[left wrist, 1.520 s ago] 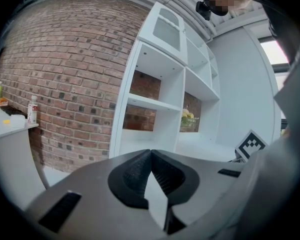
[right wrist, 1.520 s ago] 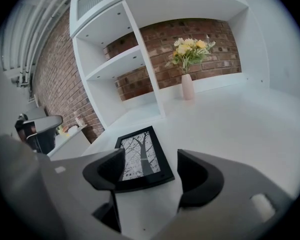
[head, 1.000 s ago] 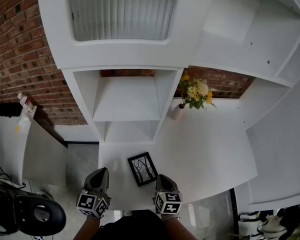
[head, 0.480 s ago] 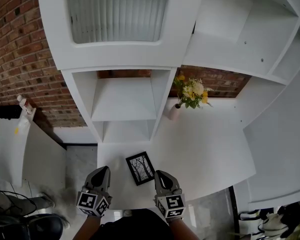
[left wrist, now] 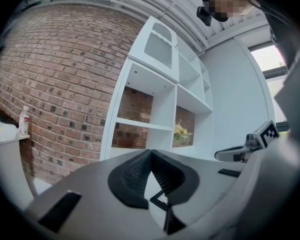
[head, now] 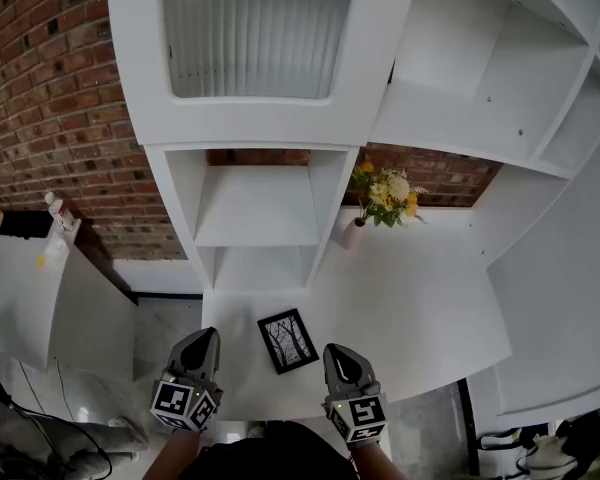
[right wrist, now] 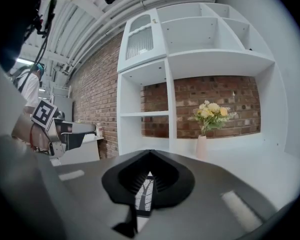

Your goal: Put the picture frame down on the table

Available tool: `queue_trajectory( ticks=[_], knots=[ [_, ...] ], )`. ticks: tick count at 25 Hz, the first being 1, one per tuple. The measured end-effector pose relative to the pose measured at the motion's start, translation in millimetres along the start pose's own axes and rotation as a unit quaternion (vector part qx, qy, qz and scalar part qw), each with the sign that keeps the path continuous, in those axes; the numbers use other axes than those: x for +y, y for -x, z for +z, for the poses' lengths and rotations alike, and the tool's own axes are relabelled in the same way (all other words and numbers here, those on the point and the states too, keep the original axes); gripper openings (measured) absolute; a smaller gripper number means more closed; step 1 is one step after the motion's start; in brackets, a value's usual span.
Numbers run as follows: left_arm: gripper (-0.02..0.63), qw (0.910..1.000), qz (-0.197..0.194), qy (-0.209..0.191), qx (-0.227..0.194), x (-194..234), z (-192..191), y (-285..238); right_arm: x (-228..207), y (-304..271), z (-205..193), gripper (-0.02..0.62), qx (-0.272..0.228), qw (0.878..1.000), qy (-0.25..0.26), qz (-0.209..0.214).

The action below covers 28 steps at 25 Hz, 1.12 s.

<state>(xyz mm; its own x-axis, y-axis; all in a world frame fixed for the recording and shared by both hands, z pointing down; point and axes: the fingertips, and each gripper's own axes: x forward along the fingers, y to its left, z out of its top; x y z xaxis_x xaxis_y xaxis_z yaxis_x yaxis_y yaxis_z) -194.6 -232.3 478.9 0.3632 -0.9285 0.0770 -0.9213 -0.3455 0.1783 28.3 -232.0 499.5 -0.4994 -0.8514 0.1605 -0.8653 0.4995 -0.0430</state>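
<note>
The picture frame (head: pixel 288 340), black-edged with a picture of bare trees, lies flat on the white table (head: pixel 420 308) near its front edge. My left gripper (head: pixel 209 335) hovers just left of it, and my right gripper (head: pixel 336 349) just right of it. Neither touches the frame. Both grippers are shut with nothing between the jaws. In the left gripper view a corner of the frame (left wrist: pixel 162 199) shows below the closed jaws of the left gripper (left wrist: pixel 150 152). In the right gripper view the frame (right wrist: pixel 144 196) shows under the right gripper (right wrist: pixel 150 152).
A white shelf unit (head: pixel 260 208) stands at the back of the table against a brick wall (head: pixel 40 118). A pale vase (head: pixel 351 232) with yellow flowers (head: pixel 387 192) stands beside it. A side counter (head: pixel 20 288) with a bottle (head: pixel 56 209) is at the left.
Both grippers have lifted, the right one more, and it has drawn a little to the right of the frame. The frame has stayed flat on the table.
</note>
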Motion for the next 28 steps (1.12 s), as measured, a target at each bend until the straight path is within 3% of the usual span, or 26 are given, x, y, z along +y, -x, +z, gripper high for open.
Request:
queue_trajectory(
  ticks=[28],
  knots=[
    [0.008,0.9994,0.018,-0.007,-0.029,11,25,13,5,-5,52,0.003,-0.051,0.998,0.005,0.032]
  ],
)
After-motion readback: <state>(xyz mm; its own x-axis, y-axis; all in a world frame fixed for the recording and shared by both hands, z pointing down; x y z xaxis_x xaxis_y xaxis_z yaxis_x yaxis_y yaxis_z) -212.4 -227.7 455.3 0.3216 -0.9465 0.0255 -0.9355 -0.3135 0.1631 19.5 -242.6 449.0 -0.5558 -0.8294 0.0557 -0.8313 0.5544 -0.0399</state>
